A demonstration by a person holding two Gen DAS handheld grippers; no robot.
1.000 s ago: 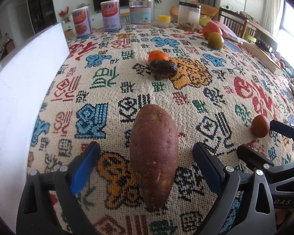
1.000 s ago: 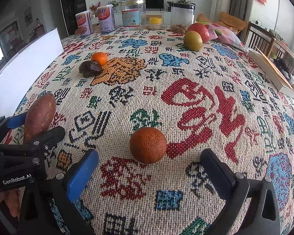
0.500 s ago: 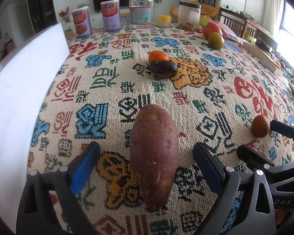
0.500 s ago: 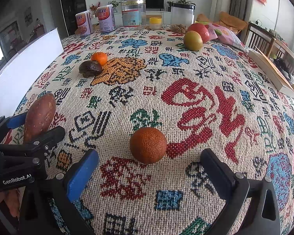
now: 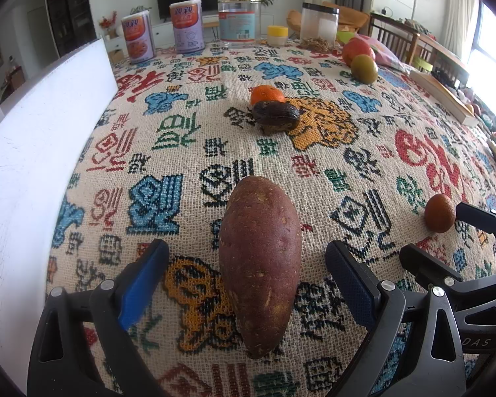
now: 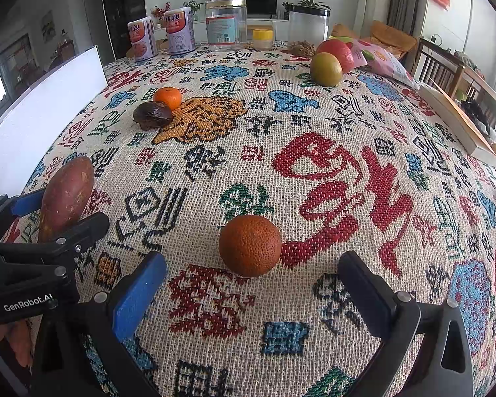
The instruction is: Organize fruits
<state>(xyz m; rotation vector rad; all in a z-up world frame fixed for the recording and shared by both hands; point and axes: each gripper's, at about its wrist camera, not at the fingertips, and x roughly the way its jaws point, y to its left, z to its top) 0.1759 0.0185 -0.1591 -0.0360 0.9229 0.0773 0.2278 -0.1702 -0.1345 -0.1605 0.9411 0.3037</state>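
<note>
A reddish sweet potato (image 5: 260,264) lies on the patterned tablecloth between the wide-open jaws of my left gripper (image 5: 248,274), untouched by either pad; it also shows in the right wrist view (image 6: 66,195). A dark orange fruit (image 6: 250,245) sits just ahead of my open, empty right gripper (image 6: 251,284); it shows in the left wrist view (image 5: 439,213) too. Farther back lie a small orange tangerine (image 6: 168,97) and a dark wrinkled fruit (image 6: 152,115) side by side, and a green fruit (image 6: 326,68) with a red fruit (image 6: 336,51) behind it.
A white board (image 5: 33,139) stands along the table's left edge. Two cans (image 6: 142,40), a clear jar (image 6: 225,25), a yellow-lidded jar (image 6: 263,38) and a black-lidded container (image 6: 307,25) line the far edge. A snack bag (image 6: 380,59) and a book (image 6: 453,115) lie at right.
</note>
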